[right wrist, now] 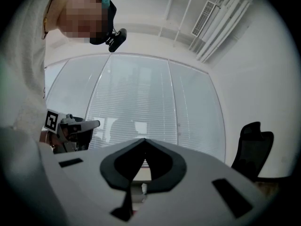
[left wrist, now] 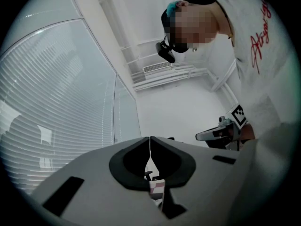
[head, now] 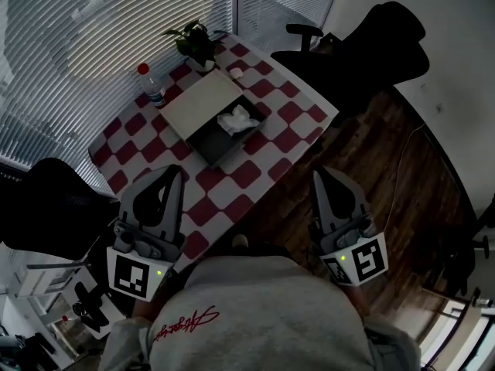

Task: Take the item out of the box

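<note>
Head view: red-and-white checkered table (head: 255,172) with an open dark box with cream lid (head: 203,110) near its middle. White crumpled item (head: 238,120) lies inside the box. Clear bottle with red cap (head: 151,86) and small potted plant (head: 193,41) stand beside the box. Left gripper (head: 175,171) and right gripper (head: 320,176) are held low near the person's body, well apart from the box.

Left gripper view: jaws pressed together, nothing between them.

Right gripper view: jaws closed, tips meeting, empty; black office chair (right wrist: 251,147) at right.
</note>
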Available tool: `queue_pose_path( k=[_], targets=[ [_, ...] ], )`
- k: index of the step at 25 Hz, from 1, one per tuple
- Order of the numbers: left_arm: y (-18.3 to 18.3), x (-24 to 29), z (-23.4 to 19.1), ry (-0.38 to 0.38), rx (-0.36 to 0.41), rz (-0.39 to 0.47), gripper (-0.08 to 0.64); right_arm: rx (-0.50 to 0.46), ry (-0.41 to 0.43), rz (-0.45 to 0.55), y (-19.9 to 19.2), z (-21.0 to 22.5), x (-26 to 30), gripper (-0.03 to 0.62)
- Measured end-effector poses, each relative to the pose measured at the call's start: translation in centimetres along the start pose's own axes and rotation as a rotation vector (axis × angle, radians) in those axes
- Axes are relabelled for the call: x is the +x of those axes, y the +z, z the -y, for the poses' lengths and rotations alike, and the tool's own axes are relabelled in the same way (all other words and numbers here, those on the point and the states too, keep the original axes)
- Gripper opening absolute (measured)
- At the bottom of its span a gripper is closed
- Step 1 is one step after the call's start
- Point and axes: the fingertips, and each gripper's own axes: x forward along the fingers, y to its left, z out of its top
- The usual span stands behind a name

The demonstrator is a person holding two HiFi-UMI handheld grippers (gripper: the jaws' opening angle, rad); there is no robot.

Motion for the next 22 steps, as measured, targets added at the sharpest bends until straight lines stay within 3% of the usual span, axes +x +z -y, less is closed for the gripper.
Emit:
queue_pose_path(
  k=[17,22],
  targets=[
    [-0.1,0.7,0.5,0.075,-0.005,-0.035,0.017,0.011,0.093,-0.012,0.0,1.5,2.0,0.009],
    [0.1,0.5,-0.1,0.147,0.007,-0.027,0.017,-0.002,0.137,-0.011,0.1,2.2,3.1,0.009]
  ],
)
